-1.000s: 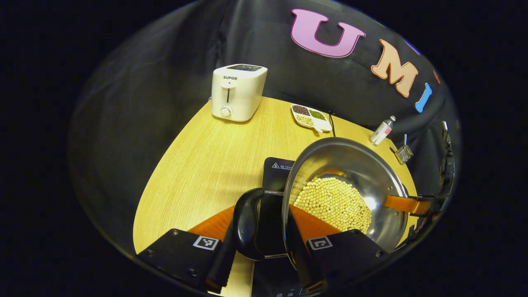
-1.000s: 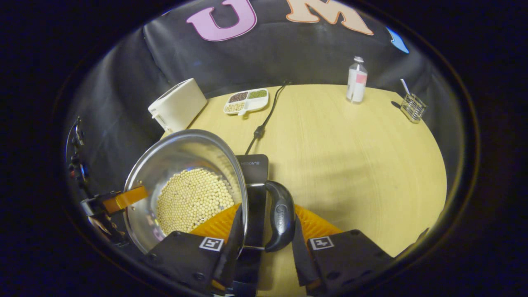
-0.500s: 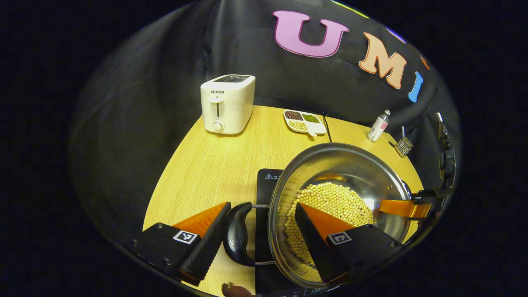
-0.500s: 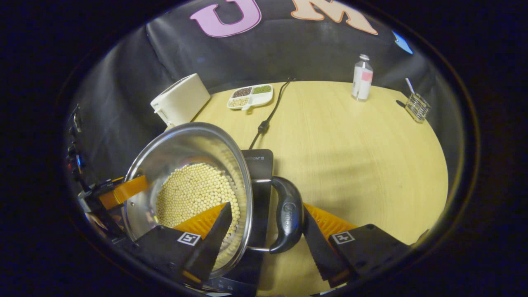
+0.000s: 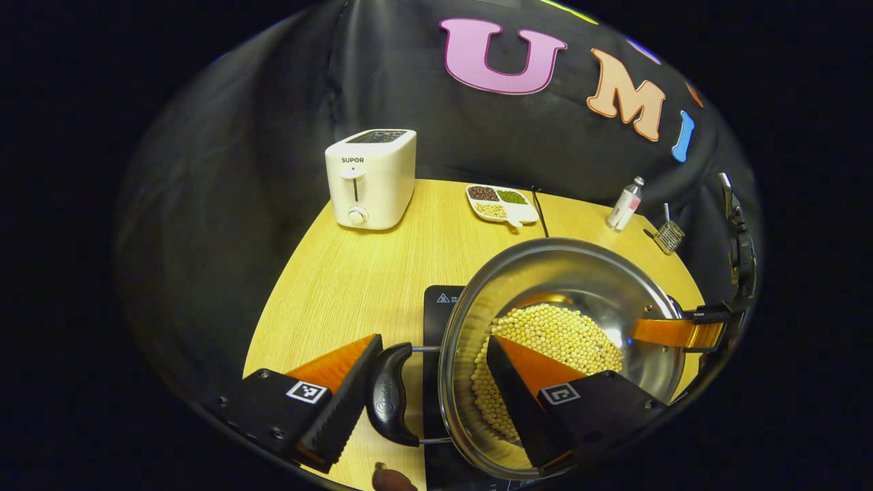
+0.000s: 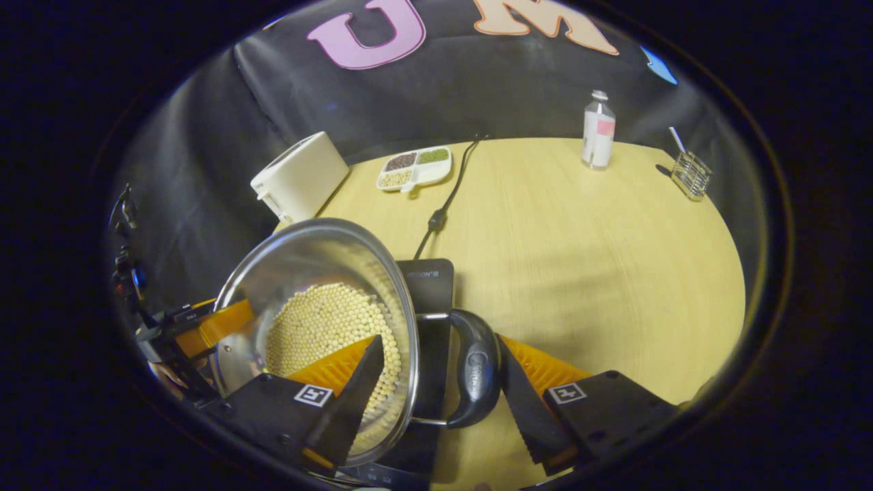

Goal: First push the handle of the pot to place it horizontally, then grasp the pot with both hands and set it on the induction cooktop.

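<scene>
Sitting on the black induction cooktop (image 5: 436, 307) was the steel pot (image 5: 580, 273), with a layer of pale soybeans (image 5: 552, 341) covering its bottom; the cooktop itself lay on the round wooden table (image 5: 354, 273), and in the right gripper view the pot (image 6: 300, 259) hid most of the cooktop (image 6: 426, 279).

The left gripper (image 5: 423, 402) was spread wide open around the pot's near side; one finger was outside, just beside the black loop handle (image 5: 385, 395), and the other reached over the rim and sat above the beans; neither looked like it was pressing on anything. Same story on the other side: the right gripper (image 6: 436, 389) was spread too, one finger inside over the soybeans (image 6: 320, 327), the other just outside the other handle (image 6: 477, 368); can't tell if that outer finger was actually touching the handle or only next to it.

Further back on the table were a white toaster (image 5: 372, 177), a little divided dish of beans (image 5: 501, 203), a small bottle (image 5: 624, 204) and a wire holder (image 5: 668, 235); the cooktop's black power cord (image 6: 447, 198) ran toward the back edge, passing right by the dish.
</scene>
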The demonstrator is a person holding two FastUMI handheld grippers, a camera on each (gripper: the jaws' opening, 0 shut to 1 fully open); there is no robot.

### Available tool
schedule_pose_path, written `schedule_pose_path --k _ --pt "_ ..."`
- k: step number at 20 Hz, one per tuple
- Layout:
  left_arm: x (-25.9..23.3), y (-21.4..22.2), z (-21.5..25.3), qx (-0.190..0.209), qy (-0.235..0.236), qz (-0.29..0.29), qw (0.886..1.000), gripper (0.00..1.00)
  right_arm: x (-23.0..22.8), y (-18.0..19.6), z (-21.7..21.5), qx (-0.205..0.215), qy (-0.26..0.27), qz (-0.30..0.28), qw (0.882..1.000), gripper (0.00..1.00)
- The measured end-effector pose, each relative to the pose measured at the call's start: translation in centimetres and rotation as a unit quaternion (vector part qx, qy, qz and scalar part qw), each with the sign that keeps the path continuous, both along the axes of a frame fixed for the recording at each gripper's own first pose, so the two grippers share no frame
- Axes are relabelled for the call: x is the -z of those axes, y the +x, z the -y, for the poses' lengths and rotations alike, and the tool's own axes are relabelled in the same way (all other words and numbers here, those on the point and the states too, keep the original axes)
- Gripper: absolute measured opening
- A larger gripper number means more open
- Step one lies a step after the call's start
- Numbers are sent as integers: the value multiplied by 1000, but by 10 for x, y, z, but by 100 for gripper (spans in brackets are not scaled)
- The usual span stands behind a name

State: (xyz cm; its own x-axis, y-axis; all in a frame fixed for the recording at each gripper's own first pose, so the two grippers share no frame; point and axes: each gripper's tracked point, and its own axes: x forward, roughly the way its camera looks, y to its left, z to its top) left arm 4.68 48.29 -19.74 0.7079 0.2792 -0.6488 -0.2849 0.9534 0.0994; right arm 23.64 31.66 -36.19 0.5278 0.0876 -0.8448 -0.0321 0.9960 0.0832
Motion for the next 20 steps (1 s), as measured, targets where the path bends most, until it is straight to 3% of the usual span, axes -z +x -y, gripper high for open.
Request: schedule_pose_path --k 6,8,10,11,12,15,17,20 --pt "-18 14 -8 16 40 28 999 98 -9 10 1 -12 -8 21 1000 94" --pt "-37 22 -16 17 74 60 995 98 -23 21 4 -18 -22 54 998 98" --pt "-61 29 -18 24 103 102 989 98 -41 35 1 -25 -31 99 994 94" --pt "-71 32 -16 32 114 119 986 98 -49 40 -1 -27 -34 117 992 98" --pt "-79 33 -13 37 125 127 983 97 -59 45 -2 -31 -38 134 990 94" --pt "-114 34 -1 45 153 176 971 97 -99 51 -13 -40 -21 204 978 98" --pt "-136 27 13 36 159 207 965 96 -133 45 -18 -53 -11 246 968 94" --pt "-175 11 61 38 148 265 952 96 -192 28 -22 -84 8 321 943 94"
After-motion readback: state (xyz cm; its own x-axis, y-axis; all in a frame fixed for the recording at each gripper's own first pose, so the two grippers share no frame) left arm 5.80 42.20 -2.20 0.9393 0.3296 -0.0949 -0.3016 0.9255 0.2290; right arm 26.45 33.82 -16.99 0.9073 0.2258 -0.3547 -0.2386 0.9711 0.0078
